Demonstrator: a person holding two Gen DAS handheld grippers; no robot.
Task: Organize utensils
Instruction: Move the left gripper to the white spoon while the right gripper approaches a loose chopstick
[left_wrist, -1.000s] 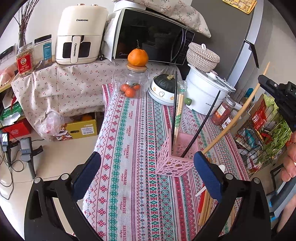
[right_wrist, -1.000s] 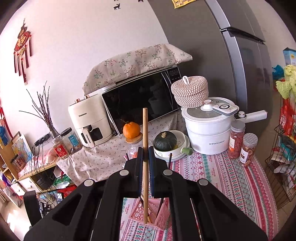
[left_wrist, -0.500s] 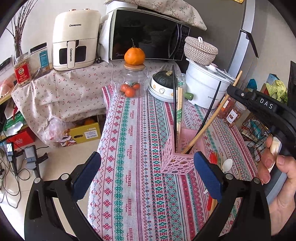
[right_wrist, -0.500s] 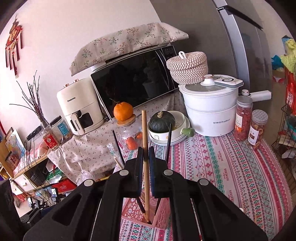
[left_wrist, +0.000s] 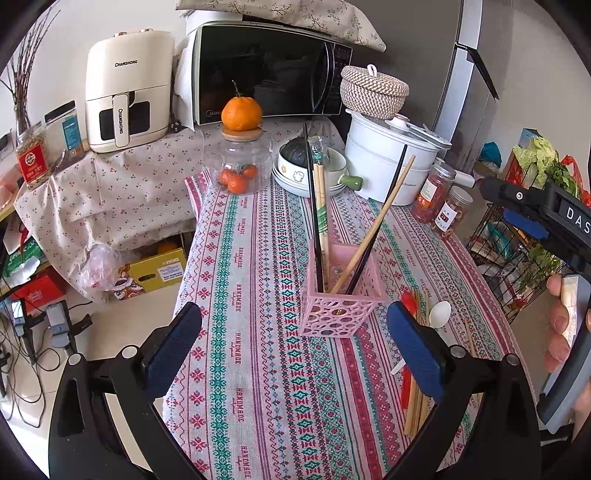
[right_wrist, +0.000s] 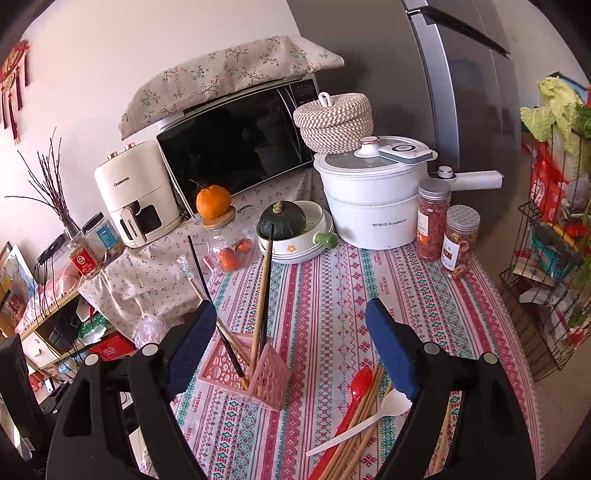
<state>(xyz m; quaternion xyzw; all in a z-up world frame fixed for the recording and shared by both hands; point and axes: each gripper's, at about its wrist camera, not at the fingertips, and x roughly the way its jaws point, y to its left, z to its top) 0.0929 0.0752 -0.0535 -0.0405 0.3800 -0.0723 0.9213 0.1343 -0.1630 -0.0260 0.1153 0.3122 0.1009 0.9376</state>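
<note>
So the pink perforated basket (left_wrist: 341, 295) sits upright on the striped tablecloth (left_wrist: 258, 258), roughly mid-table, and it's got a few sticks standing in it: a black chopstick (left_wrist: 312, 206) and a pale wooden pair (left_wrist: 323, 221) going nearly straight up, plus a wooden chopstick (left_wrist: 373, 229) and another black one (left_wrist: 380, 221) both leaning up and to the right toward the white cooker (left_wrist: 391, 162). The glass jar (left_wrist: 238, 166) behind has small oranges inside and a bigger orange (left_wrist: 242, 112) parked on its wooden lid. The white bowl (left_wrist: 310, 173) holds a dark green squash. Loose on the cloth right of the basket: a red spoon (right_wrist: 360, 382), a white spoon (right_wrist: 369, 419) and a bundle of wooden chopsticks (right_wrist: 354, 432), lying lengthwise toward the near table edge. The right gripper (right_wrist: 291, 350) is opening, jaws wide with nothing pinched; the basket sits low between them in its own view. The left gripper (left_wrist: 293, 339) is spread wide too, empty, with the basket just ahead. Readable stuff: "CHANGHONG" on the air fryer (left_wrist: 127, 88), "HANDMADE" repeated along the cloth, "DAS" on the right gripper's body.
</note>
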